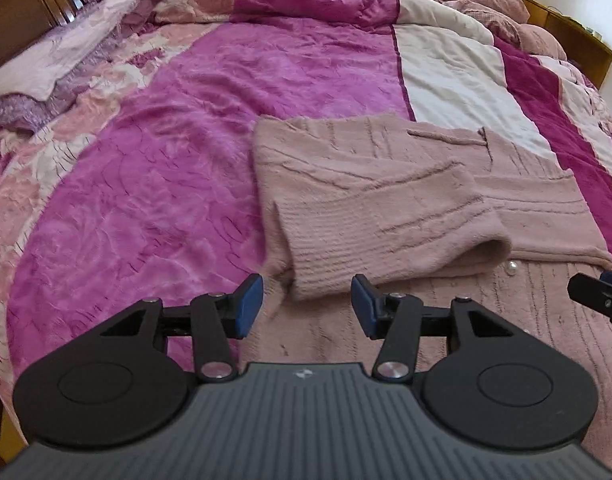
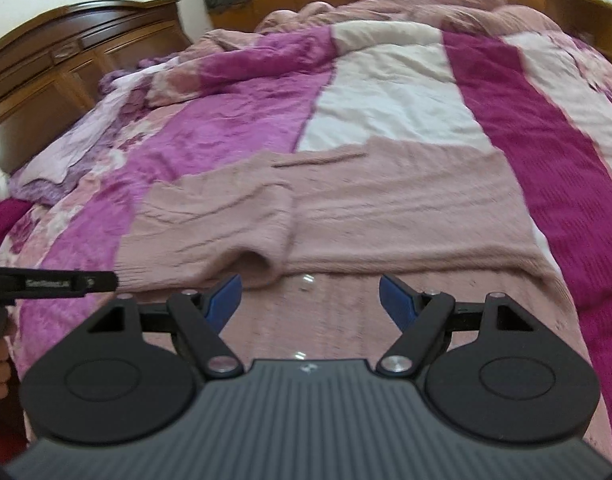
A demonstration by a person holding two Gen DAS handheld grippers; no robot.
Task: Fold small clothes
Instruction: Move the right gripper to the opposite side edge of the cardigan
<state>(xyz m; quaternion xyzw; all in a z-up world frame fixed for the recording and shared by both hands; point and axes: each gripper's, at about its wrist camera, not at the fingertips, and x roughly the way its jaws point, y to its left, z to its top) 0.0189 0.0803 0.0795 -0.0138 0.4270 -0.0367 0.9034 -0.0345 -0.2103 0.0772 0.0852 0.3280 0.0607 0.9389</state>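
Bed with magenta/white quilt [image 1: 154, 184], wooden headboard [image 2: 66, 64] far left; pink knit sweater [image 1: 385, 184] folded just ahead of both tools. Left gripper [image 1: 307, 304] half-open, right gripper [image 2: 309, 300] wide, both empty. Lettering on the left tool's body unreadable.

Bed [image 1: 166, 184] — striped magenta quilt, pink knitted sweater [image 1: 385, 184] lying folded

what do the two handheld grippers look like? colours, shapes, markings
Both match. Left gripper and right gripper: black linkage arms with silver pivot pins, two round black housings, a ribbed grey centre plate with a small pale mark, and blue fingers. The right view shows white lettering on the left gripper's side, too blurred to read.
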